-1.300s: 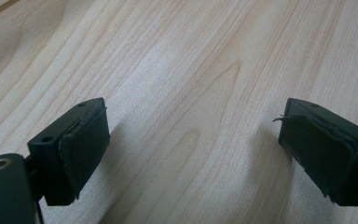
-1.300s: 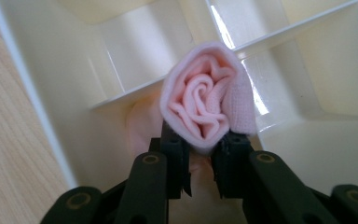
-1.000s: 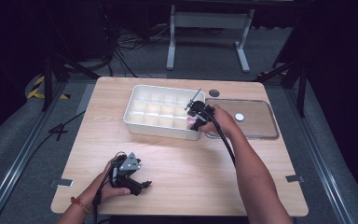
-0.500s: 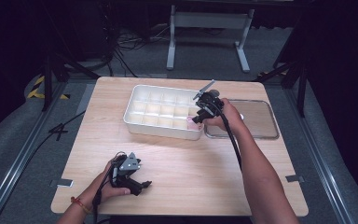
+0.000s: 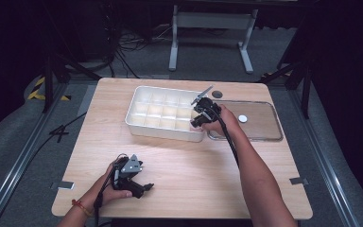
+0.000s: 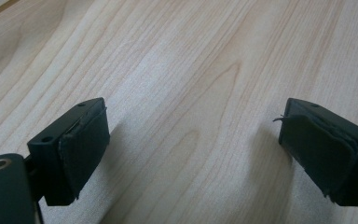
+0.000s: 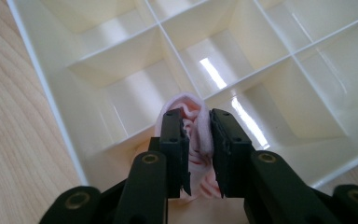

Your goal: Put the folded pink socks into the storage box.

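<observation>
Right gripper [image 7: 197,154] pinches a soft pink-and-white cloth [image 7: 196,122] between its pads, its jaws having just been closing on it, held over the near-right corner cell of the tray [image 5: 137,124], likely to drop it there. Tray is glossy white plastic, a rigid grid of square cells. Clear flat lid [image 5: 264,127] lies just right of the tray. Left gripper [image 6: 196,154] rests on the near-left table [image 5: 194,165], jaws wide apart, nothing between, idle. Table is pale wood grain.
</observation>
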Tool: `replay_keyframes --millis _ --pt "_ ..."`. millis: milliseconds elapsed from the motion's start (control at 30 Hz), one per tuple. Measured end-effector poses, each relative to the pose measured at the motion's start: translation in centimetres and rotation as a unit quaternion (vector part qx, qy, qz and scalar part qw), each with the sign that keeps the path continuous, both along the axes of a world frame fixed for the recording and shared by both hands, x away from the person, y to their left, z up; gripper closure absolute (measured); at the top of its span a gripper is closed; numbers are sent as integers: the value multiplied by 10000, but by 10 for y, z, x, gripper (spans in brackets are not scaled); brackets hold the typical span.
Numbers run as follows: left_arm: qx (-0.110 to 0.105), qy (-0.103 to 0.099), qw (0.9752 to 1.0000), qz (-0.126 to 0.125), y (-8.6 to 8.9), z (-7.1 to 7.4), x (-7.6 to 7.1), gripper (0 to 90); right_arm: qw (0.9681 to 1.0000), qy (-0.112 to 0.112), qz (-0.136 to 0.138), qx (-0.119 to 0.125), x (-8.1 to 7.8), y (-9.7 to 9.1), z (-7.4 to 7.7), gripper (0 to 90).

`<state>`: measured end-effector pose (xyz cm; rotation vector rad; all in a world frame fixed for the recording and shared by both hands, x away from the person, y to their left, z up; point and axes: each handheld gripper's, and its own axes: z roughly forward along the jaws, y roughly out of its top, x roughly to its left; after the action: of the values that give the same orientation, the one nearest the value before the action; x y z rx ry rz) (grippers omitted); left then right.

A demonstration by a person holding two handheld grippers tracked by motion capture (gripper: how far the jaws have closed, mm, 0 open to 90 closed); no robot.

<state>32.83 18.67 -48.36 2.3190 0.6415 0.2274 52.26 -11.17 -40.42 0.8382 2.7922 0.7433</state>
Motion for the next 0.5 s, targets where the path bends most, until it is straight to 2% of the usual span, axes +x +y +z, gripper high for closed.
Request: replay_keyframes --millis 67,167,333,500 --pt "3 -11 10000 -13 0 0 0 88 10000 81 16 38 0 -2 -3 773" --pt "5 -1 10000 -14 0 0 0 88 9999 111 -4 -133 0 -1 -9 782" --pt "10 -3 10000 -8 0 0 0 88 9996 251 -32 -159 3 -2 -13 791" --pt "9 -2 10000 -11 0 0 0 88 9995 245 -51 -195 2 0 -14 791"
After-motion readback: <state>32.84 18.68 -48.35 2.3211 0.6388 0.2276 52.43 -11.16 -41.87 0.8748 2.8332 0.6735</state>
